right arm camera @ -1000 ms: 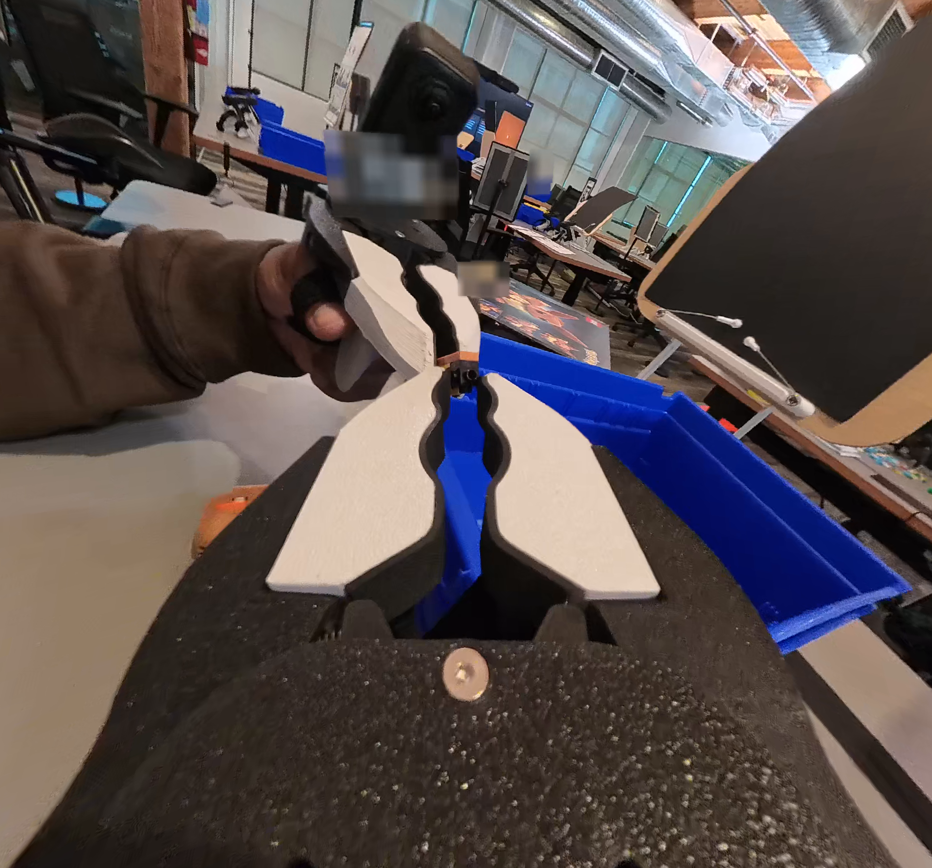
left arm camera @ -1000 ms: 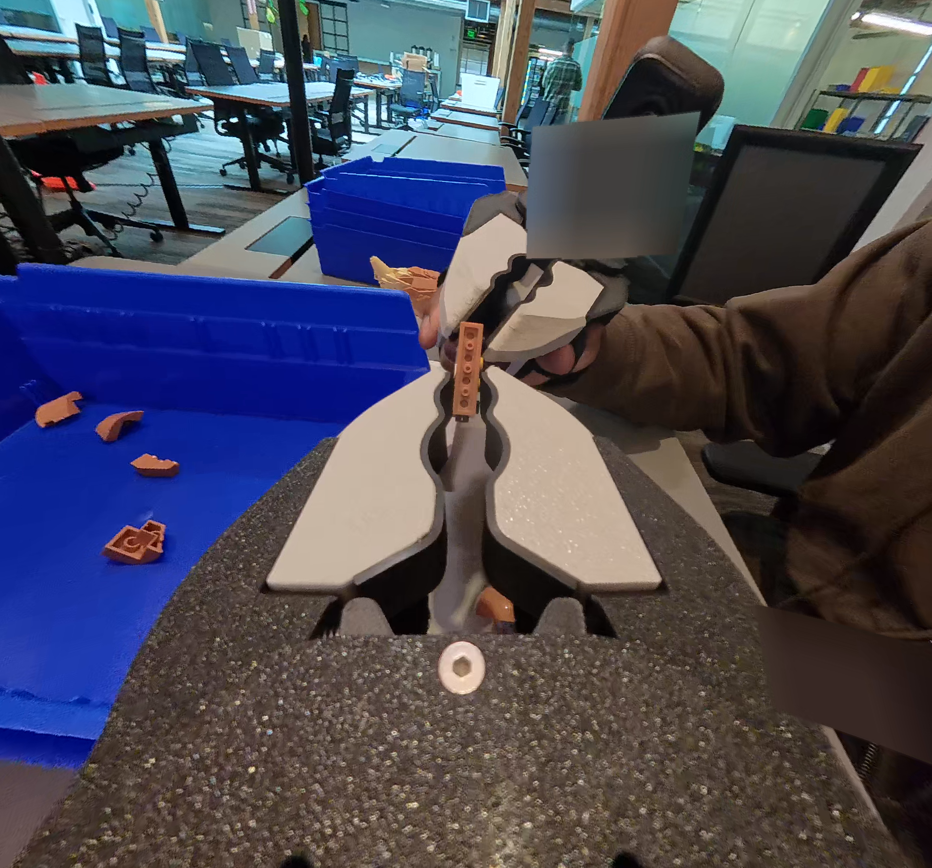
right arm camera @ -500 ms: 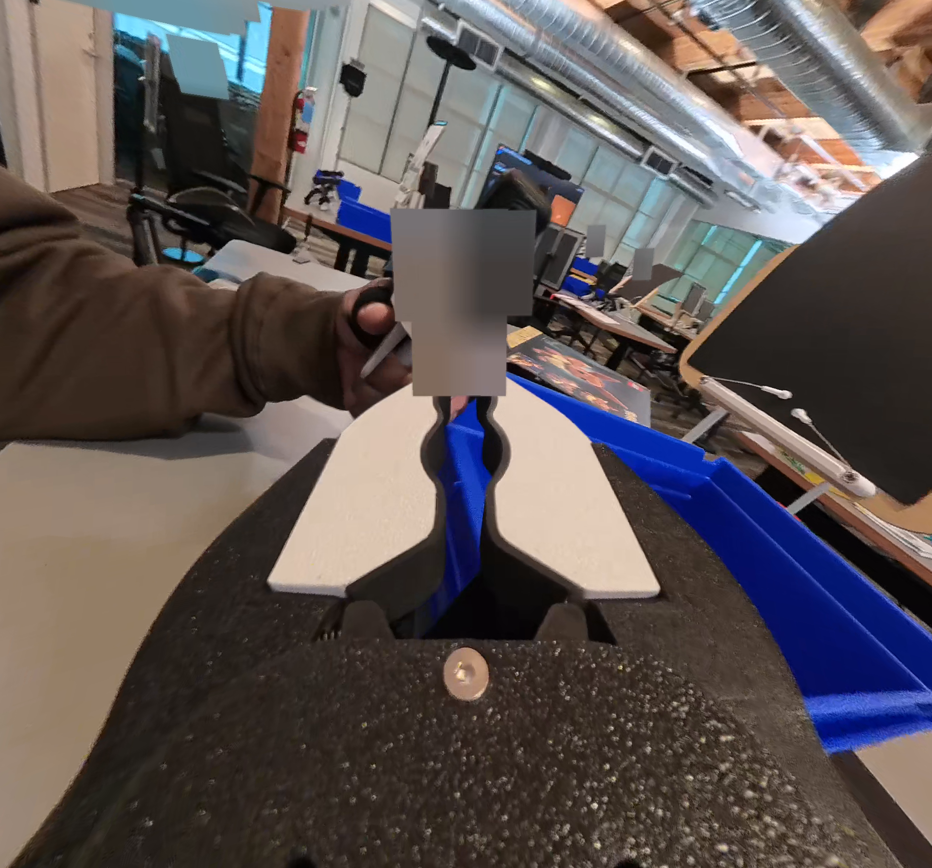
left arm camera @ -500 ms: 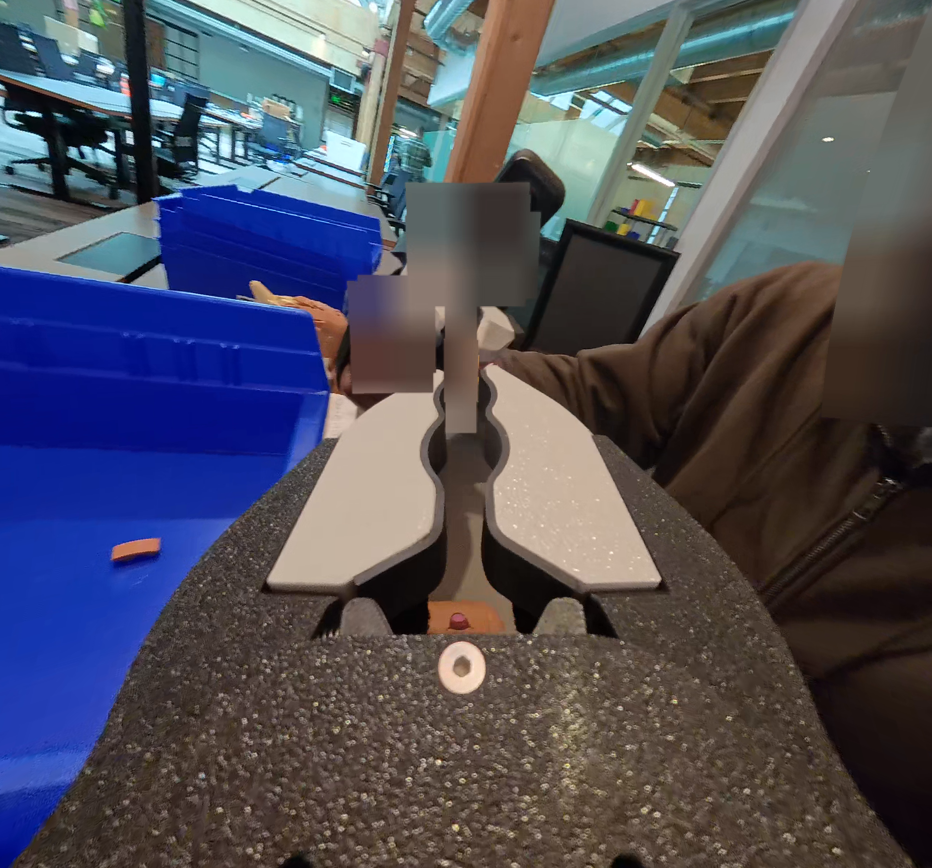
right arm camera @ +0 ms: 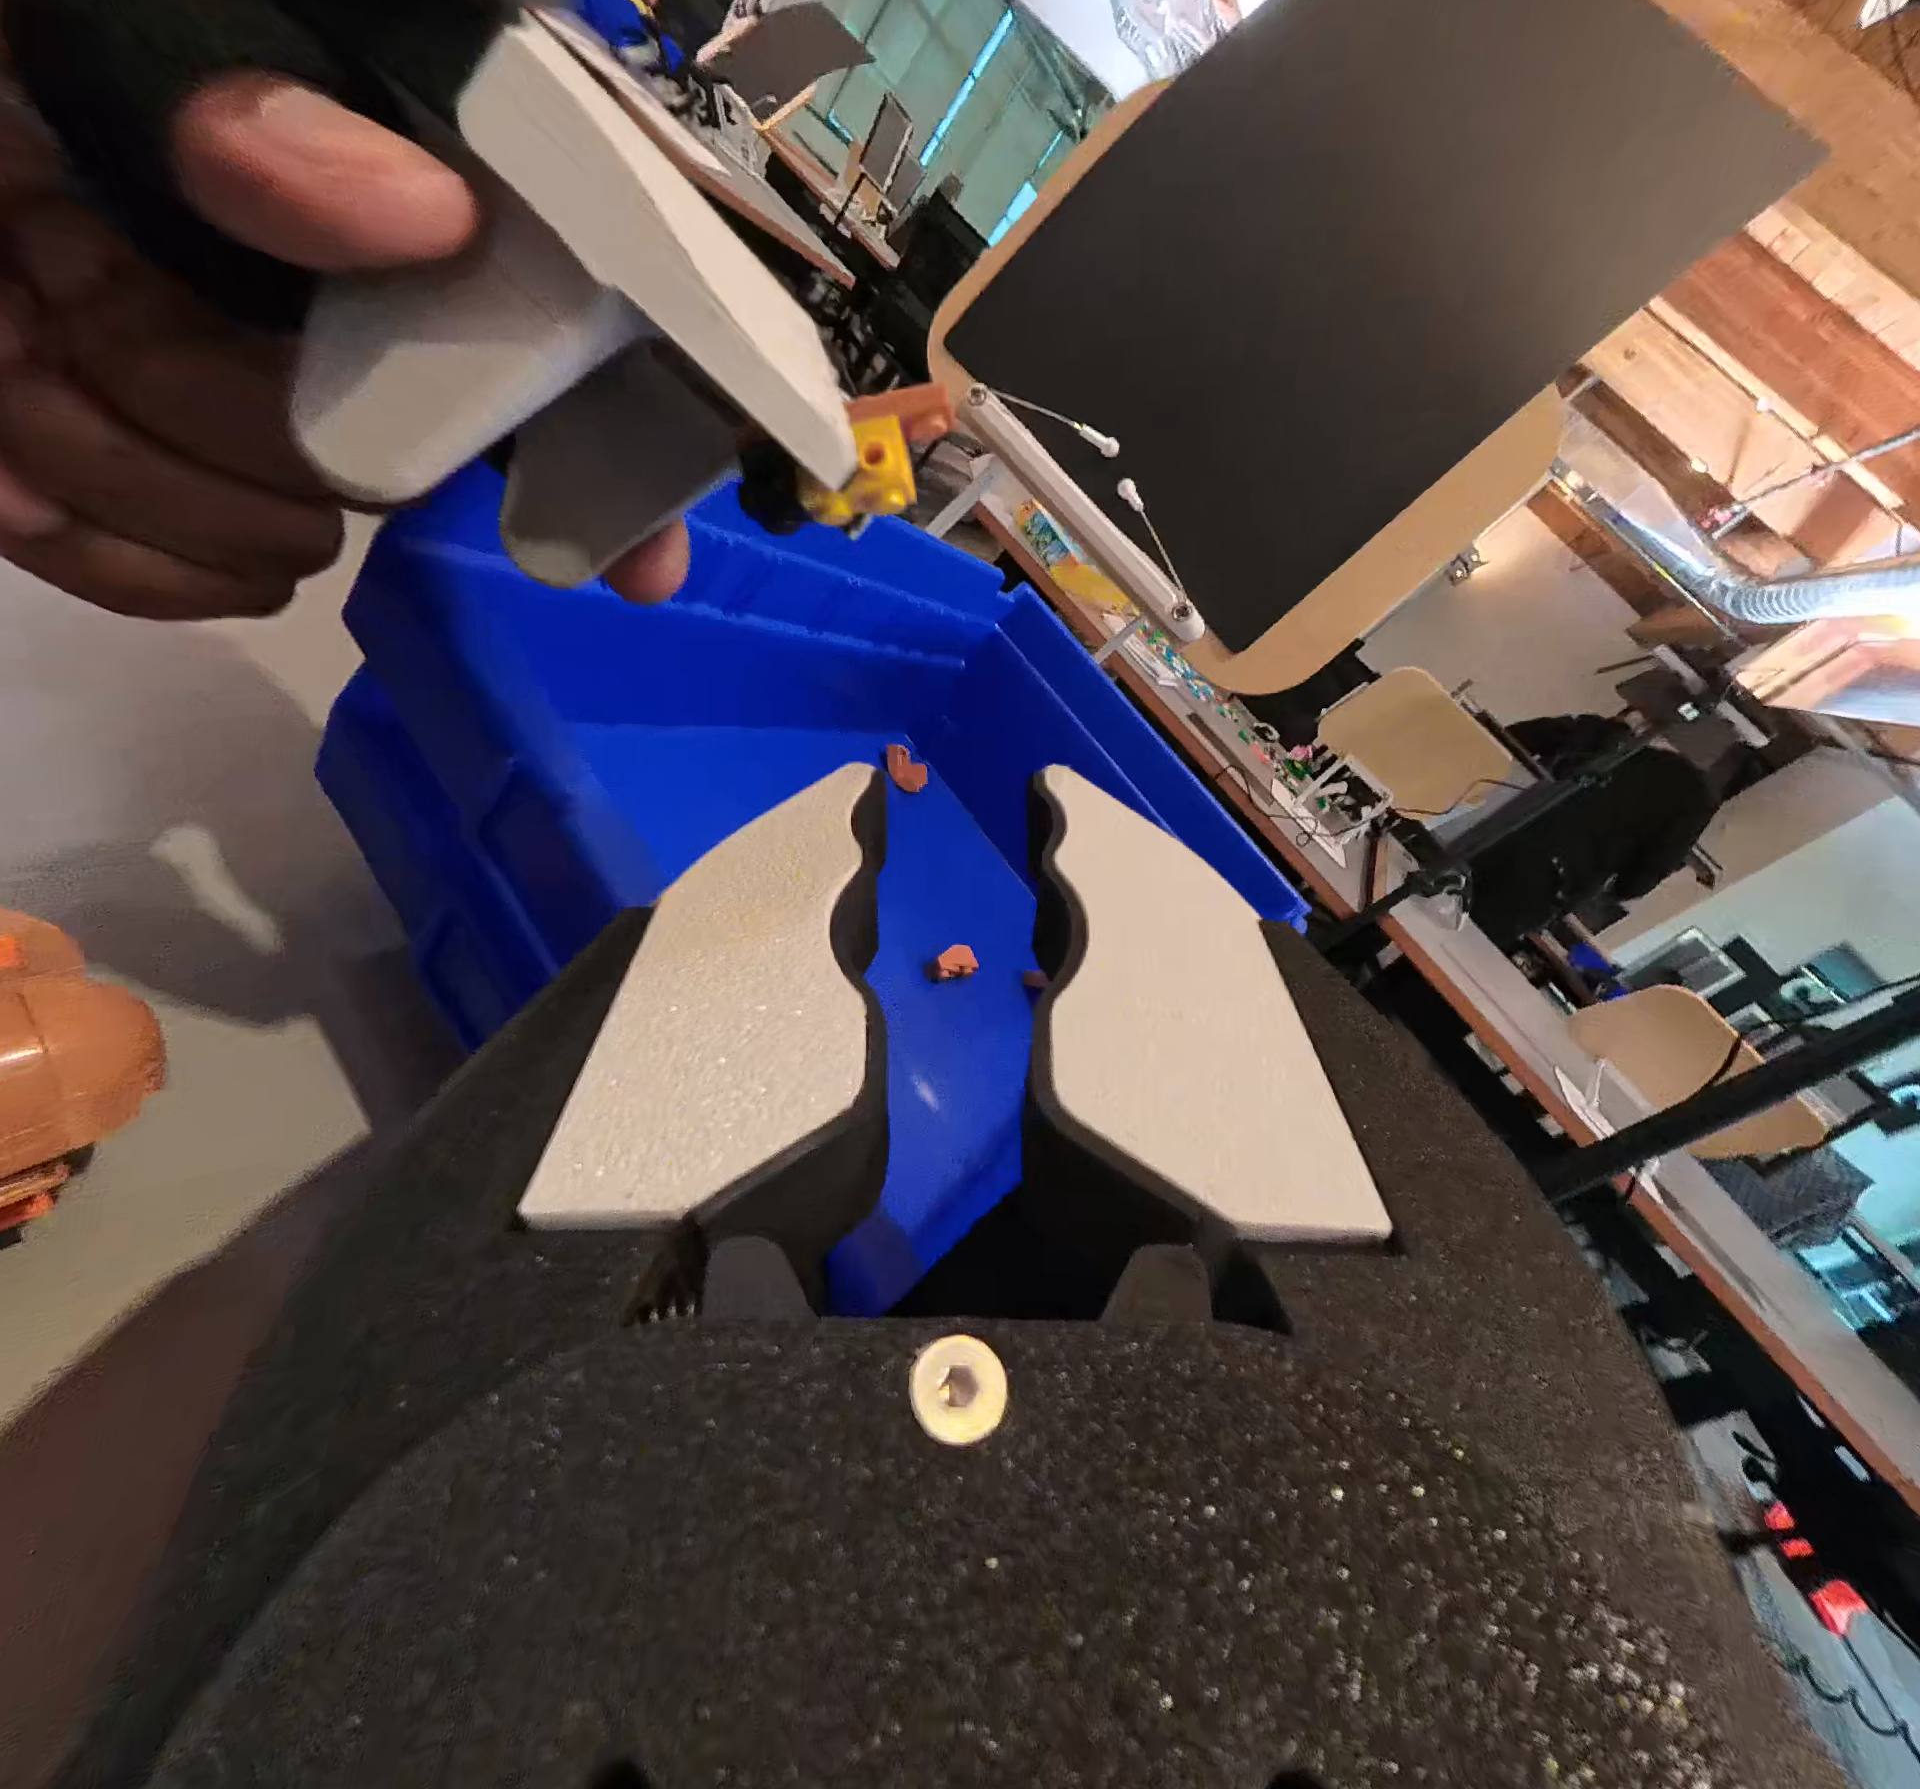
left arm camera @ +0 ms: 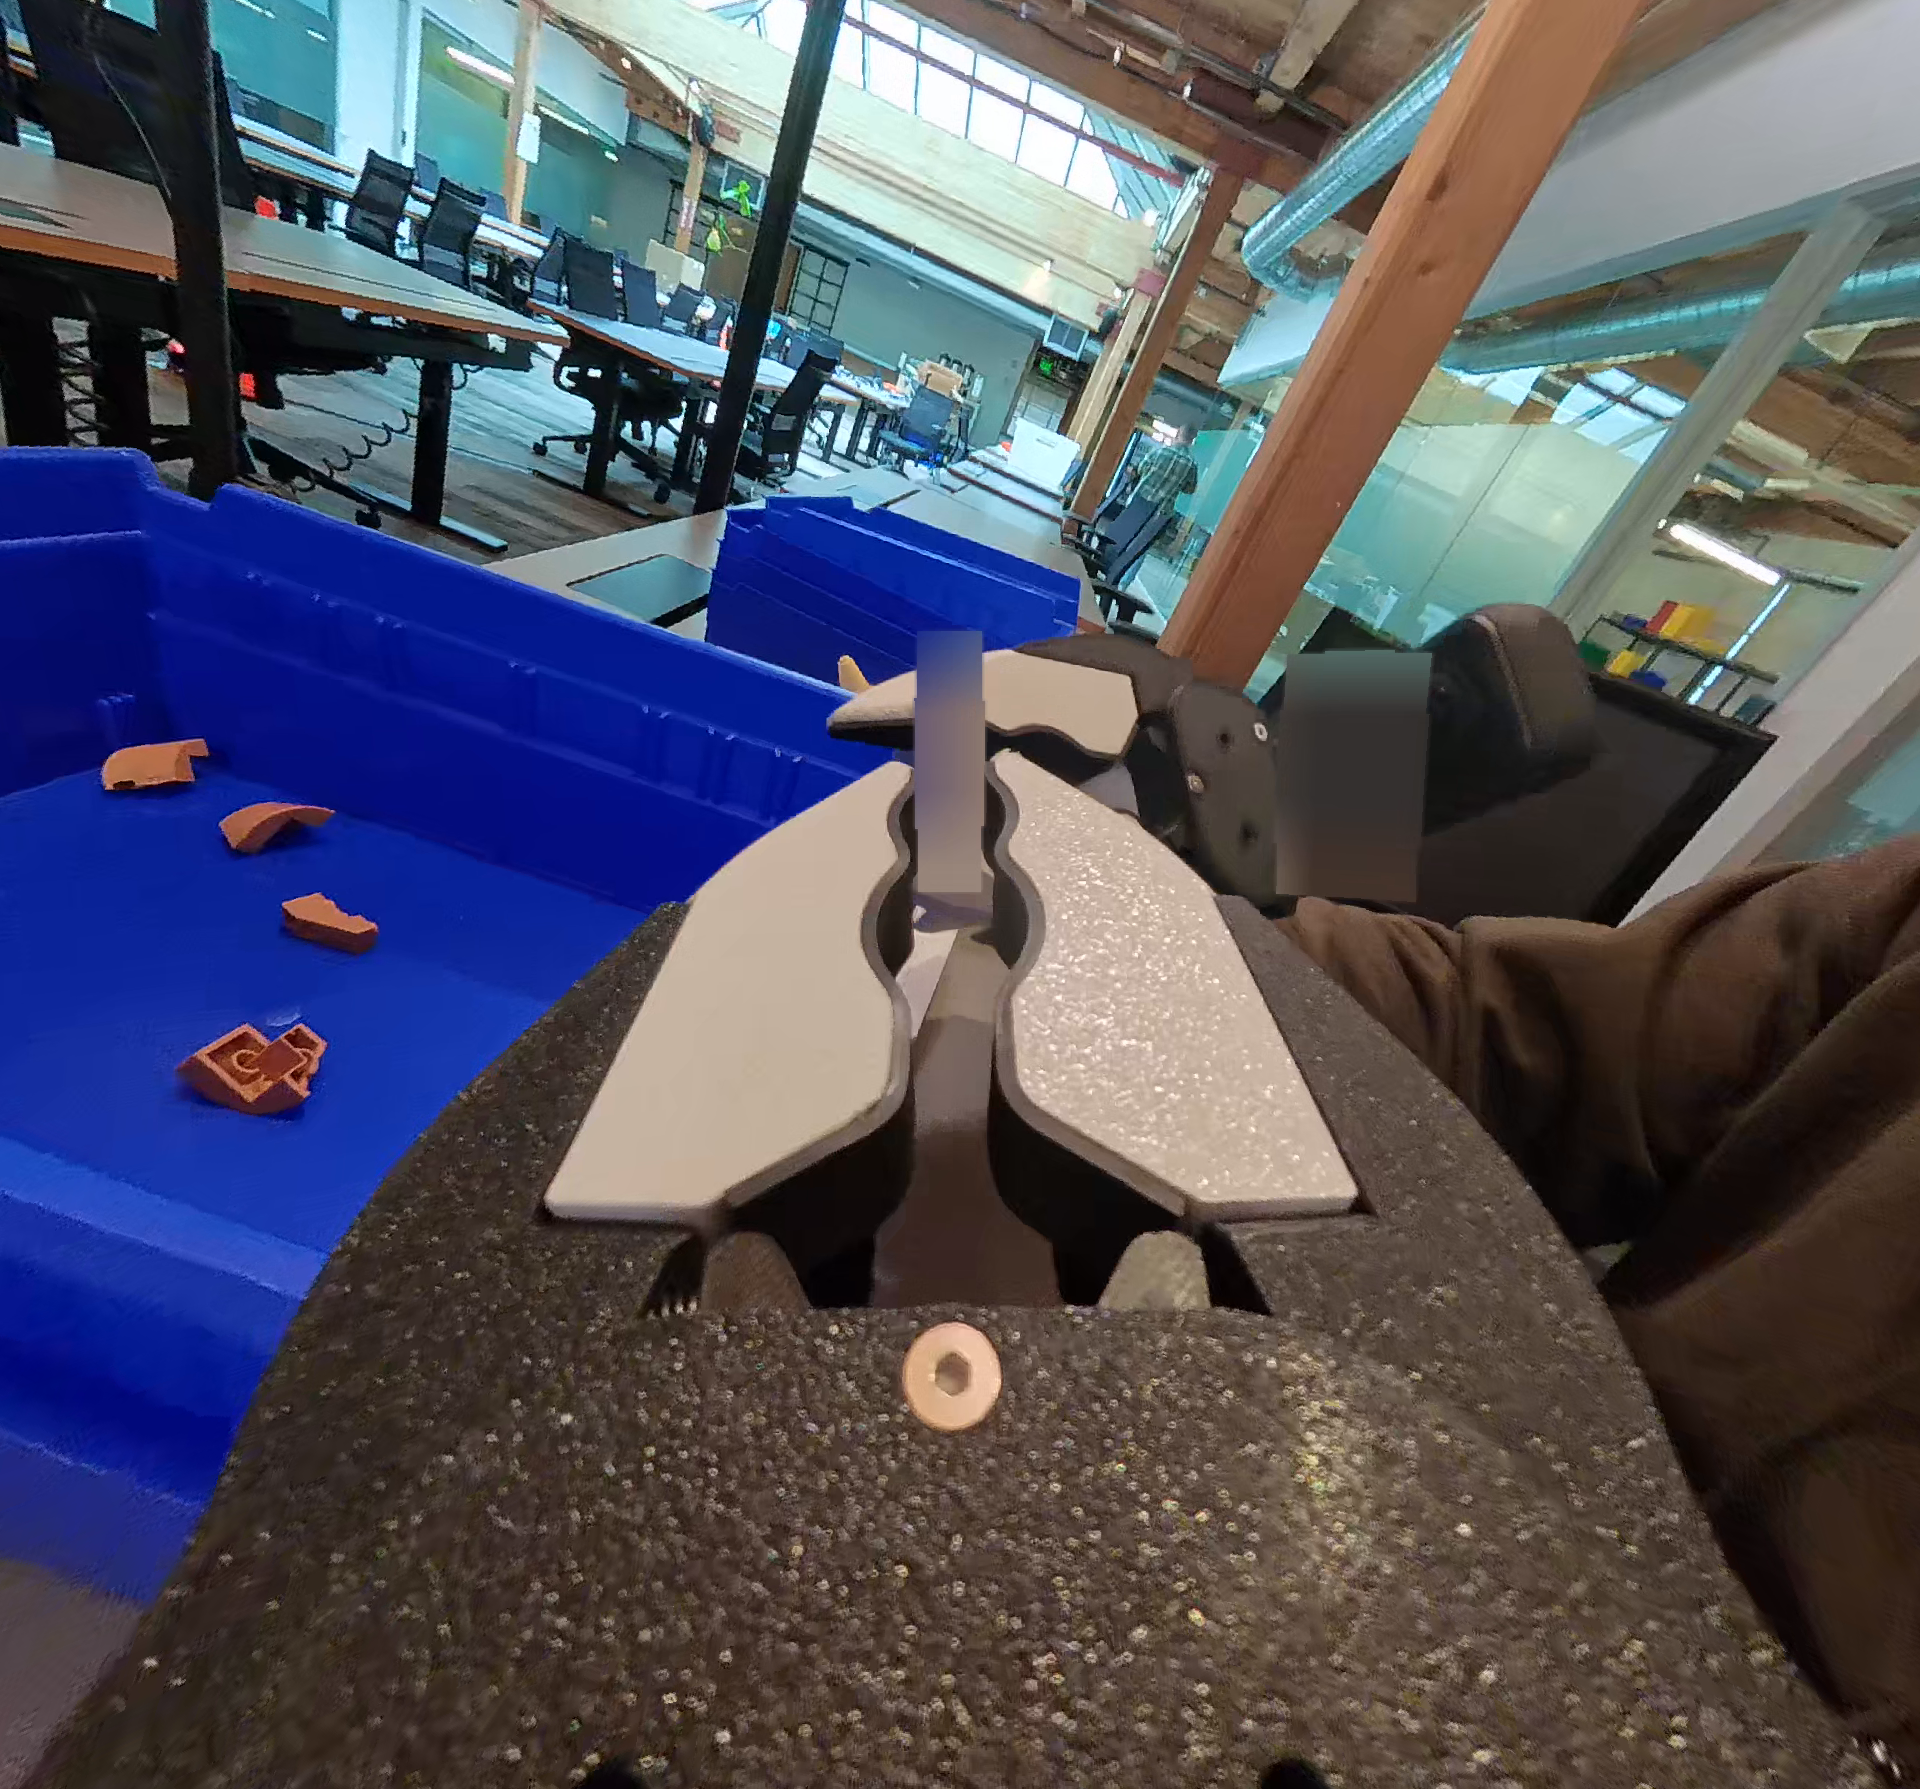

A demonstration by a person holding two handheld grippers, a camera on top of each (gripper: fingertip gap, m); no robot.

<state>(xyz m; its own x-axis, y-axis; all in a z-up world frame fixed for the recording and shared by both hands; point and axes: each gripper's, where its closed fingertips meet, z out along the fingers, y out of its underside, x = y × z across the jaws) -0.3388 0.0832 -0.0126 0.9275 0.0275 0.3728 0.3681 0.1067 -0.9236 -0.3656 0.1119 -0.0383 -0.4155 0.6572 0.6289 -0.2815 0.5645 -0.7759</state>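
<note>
**Small yellow brick pinched high over the blue bin**

Clenched in the left gripper (right arm camera: 831, 466), up at the far left above the blue bin (right arm camera: 644, 700): a yellow brick (right arm camera: 881, 459) with a brown plate (right arm camera: 920, 407) snapped against it. Gripped only at the very tips, most of the brick poking out to the right. Hidden behind a blur patch in the left wrist view, so no telling the depth of the bite from there.

Spread apart and empty: the right gripper (right arm camera: 961, 783), hanging near, over the bin's floor and 3 loose brown pieces (right arm camera: 954, 962).

Likely light, stiff, slick hard plastic. Probably prone to twisting out of a shallow pinch or popping apart at the stud joint. Best taken across 2 flat opposite sides, deeper between the pads, not on the studs.

Off to the near left on the grey table (right arm camera: 156, 908): a larger brown lump (right arm camera: 62, 1064).
</note>
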